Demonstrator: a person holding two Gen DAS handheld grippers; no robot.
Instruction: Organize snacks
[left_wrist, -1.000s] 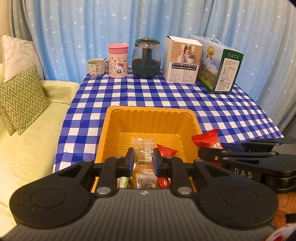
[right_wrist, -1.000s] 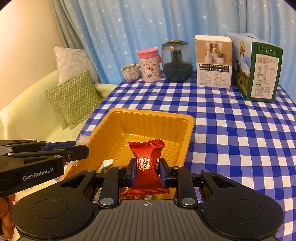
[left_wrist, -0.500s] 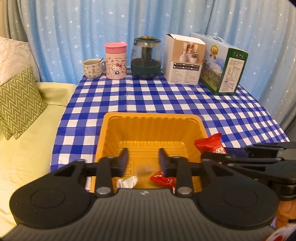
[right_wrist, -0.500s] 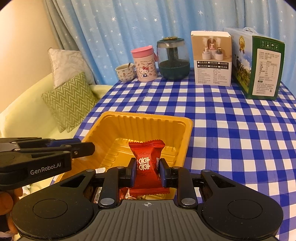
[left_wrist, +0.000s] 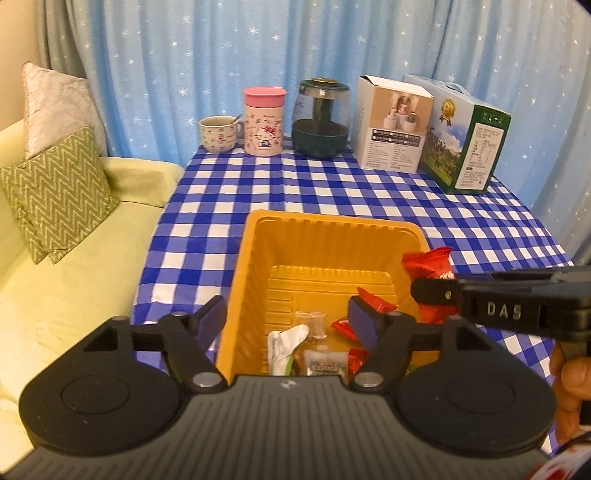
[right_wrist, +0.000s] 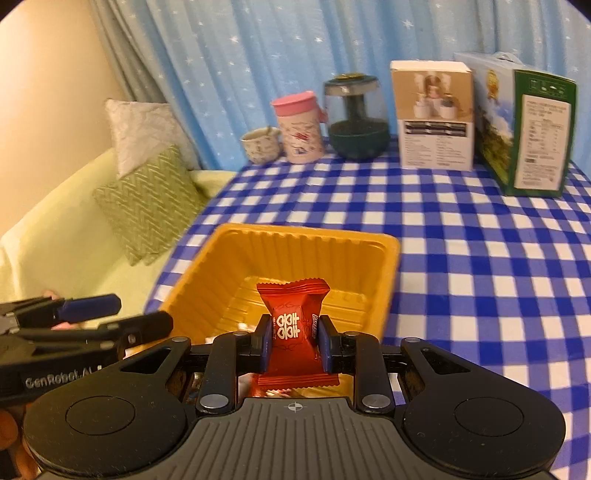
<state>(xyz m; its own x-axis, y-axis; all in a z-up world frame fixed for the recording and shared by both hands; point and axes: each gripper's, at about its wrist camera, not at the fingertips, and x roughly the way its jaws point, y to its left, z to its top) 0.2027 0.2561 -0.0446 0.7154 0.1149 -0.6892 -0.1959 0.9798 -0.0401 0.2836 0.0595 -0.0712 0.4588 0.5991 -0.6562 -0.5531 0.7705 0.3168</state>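
Note:
An orange plastic tray (left_wrist: 255, 258) (right_wrist: 388, 280) sits on the checked tablecloth near its front edge. Several wrapped snacks lie in it: a clear packet (left_wrist: 312, 323), a white wrapper (left_wrist: 286, 341) and red packets (left_wrist: 341, 326). My left gripper (left_wrist: 286, 317) hovers over the tray's near left side, its jaws opening with nothing between the pads. My right gripper (right_wrist: 293, 338) is shut on a red snack packet (right_wrist: 291, 325) (left_wrist: 428, 264), held upright above the tray's near right side. The left gripper's fingers (right_wrist: 92, 308) show at the left of the right wrist view.
At the table's back stand a cup (left_wrist: 218, 133), a pink-lidded mug (left_wrist: 264, 122), a dark glass jar (left_wrist: 320, 118), a white box (left_wrist: 393, 123) and a green box (left_wrist: 467, 146). A yellow-green sofa with cushions (left_wrist: 59, 195) lies left of the table.
My left gripper let go of the clear packet, which now lies in the tray, and its jaws spread wide. The right gripper kept its grip on the red packet and hardly moved.

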